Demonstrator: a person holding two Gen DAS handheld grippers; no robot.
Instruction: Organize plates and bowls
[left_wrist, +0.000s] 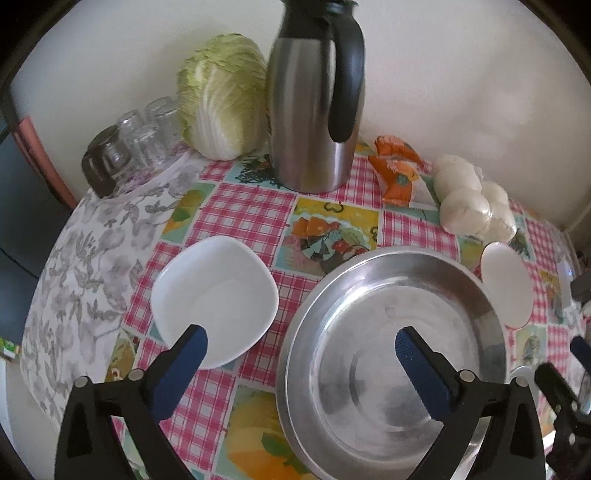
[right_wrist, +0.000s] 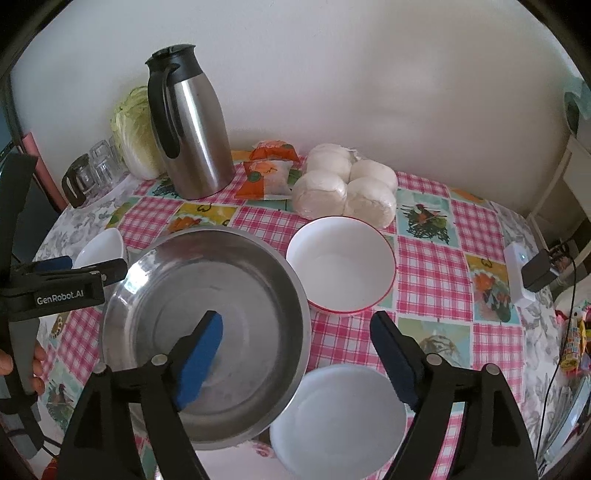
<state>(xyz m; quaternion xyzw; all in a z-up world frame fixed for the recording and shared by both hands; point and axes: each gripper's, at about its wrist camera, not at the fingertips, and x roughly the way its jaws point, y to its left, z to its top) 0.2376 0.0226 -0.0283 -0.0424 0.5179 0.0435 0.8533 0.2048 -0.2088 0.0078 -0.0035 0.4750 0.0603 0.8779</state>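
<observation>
1. A cluster of upturned glasses (left_wrist: 140, 144) stands at the far left edge of the table, well left of the steel basin (left_wrist: 391, 354), with a napa cabbage (left_wrist: 225, 96) just to their right against the wall.
2. A square white dish (left_wrist: 214, 295) lies on the checked tablecloth (left_wrist: 240, 210) just left of the steel basin, apart from its rim.
3. The left gripper (left_wrist: 301, 341) hangs above the gap between that dish and the basin; its jaws are spread wide and nothing is between them. One blue pad lies over the dish's near edge, the other over the basin's inside.
4. A steel thermos jug (left_wrist: 314, 110) stands behind the basin, near the wall.
5. The steel basin sits upright and empty on the cloth, the largest vessel on the table.
6. The right gripper (right_wrist: 295, 350) hovers over the basin's right rim with its jaws apart and nothing clamped; its left pad is over the basin, its right pad over bare cloth.
7. A red-rimmed white bowl (right_wrist: 341, 266) stands just right of the basin, behind it.
8. A white plate (right_wrist: 340, 417) lies at the basin's near right, its edge tucked under the basin's rim.
9. An orange snack packet (right_wrist: 267, 173) and a bag of white buns (right_wrist: 347, 184) lie behind the basin, right of the jug.
10. A white adapter (right_wrist: 517, 273) with a black plug rests far right of the basin.
</observation>
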